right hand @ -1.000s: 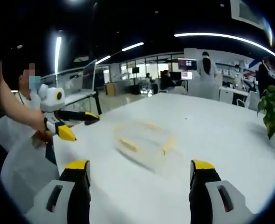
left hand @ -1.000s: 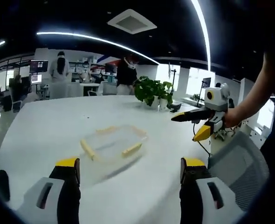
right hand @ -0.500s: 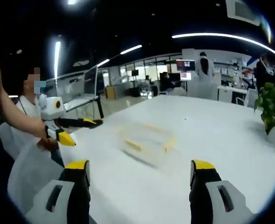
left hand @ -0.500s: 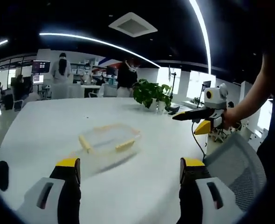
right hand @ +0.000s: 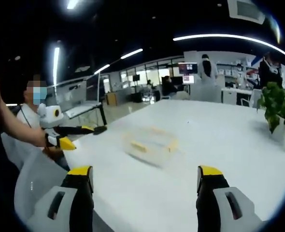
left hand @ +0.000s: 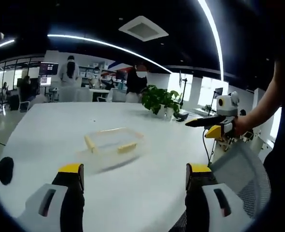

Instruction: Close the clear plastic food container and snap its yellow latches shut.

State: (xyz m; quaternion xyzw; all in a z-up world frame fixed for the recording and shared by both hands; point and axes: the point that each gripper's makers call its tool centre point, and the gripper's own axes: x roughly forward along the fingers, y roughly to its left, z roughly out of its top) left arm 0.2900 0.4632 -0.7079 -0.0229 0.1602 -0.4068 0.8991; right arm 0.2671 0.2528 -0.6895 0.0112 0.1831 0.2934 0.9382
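Observation:
A clear plastic food container point(left hand: 113, 142) with yellow latches along its sides lies on the white table point(left hand: 46, 130); it is too blurred to tell how its lid sits. My left gripper point(left hand: 134, 175) is open, well short of the container, with nothing between its yellow-tipped jaws. In the right gripper view the container point(right hand: 151, 143) lies ahead of my right gripper point(right hand: 143, 175), which is open and empty too. Each gripper appears in the other's view: the right gripper point(left hand: 214, 126) off the table's right edge, the left gripper point(right hand: 67, 136) off its left edge, both held in a hand.
A potted plant point(left hand: 159, 99) stands at the far side of the table, seen also as the plant point(right hand: 277, 108). A grey mesh chair point(left hand: 239, 169) is by the near table edge. People stand at desks in the background.
Both views have pulled back, so the container looks smaller and farther away. It has not moved on the table. Both grippers stay open.

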